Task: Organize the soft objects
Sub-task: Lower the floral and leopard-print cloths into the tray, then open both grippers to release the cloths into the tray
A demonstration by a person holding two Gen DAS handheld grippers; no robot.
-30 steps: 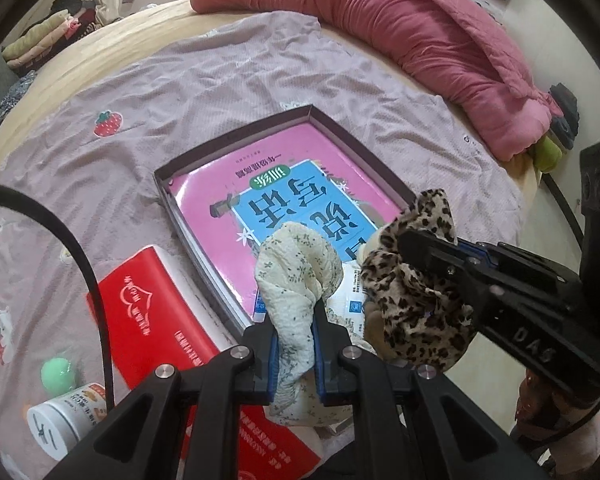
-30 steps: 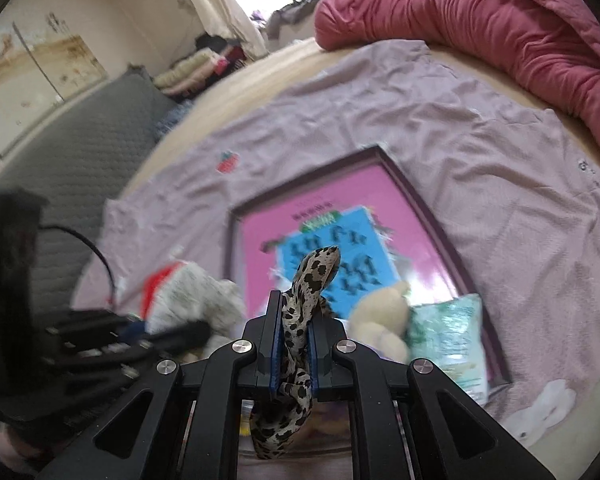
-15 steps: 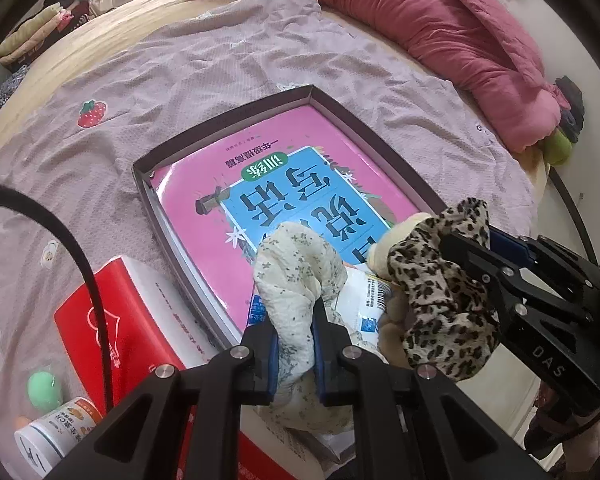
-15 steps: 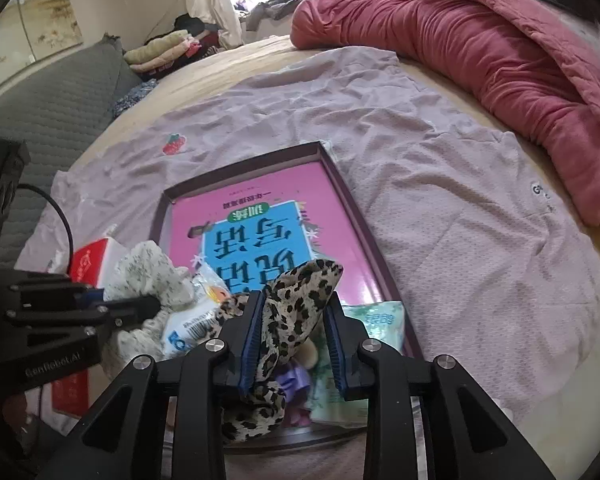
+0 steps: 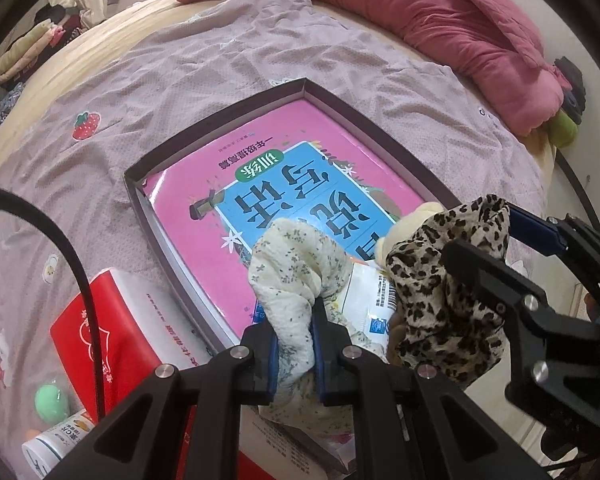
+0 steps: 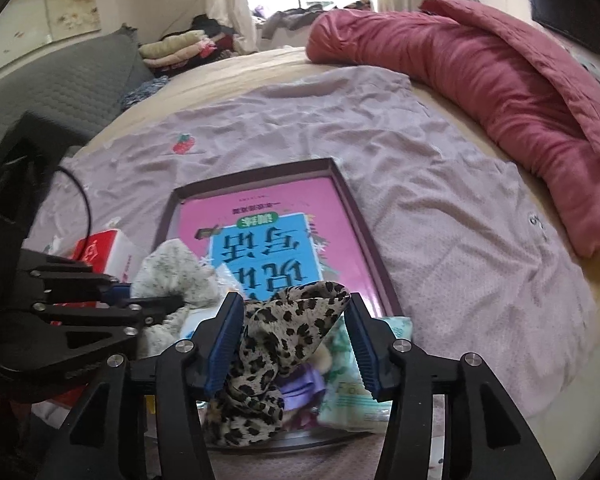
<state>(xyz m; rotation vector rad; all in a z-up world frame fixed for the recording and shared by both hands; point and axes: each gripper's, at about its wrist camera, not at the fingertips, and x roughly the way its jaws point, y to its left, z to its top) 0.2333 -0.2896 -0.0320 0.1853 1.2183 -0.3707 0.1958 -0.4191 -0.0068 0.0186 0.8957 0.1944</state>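
Note:
My left gripper [image 5: 294,334] is shut on a cream floral scrunchie [image 5: 300,276] and holds it over the near end of a dark shallow box [image 5: 340,98] with a pink book [image 5: 228,184] in it. My right gripper [image 6: 292,344] stands open with a leopard-print scrunchie [image 6: 272,356] loose between its fingers, over the box's near end. The same scrunchie shows in the left wrist view [image 5: 444,292]. A beige plush toy [image 5: 410,222] and a white packet [image 5: 370,294] lie below it in the box.
A red tissue box [image 5: 112,332], a green ball [image 5: 52,402] and a white bottle [image 5: 56,446] lie left of the box on the mauve sheet [image 5: 180,64]. A red quilt [image 6: 500,88] lies along the far right. A pale green packet [image 6: 360,384] sits in the box's near right corner.
My right gripper has opened, and the leopard-print scrunchie now hangs loose between its fingers. Both grippers have moved forward over the box. The left gripper stays shut on the floral scrunchie.

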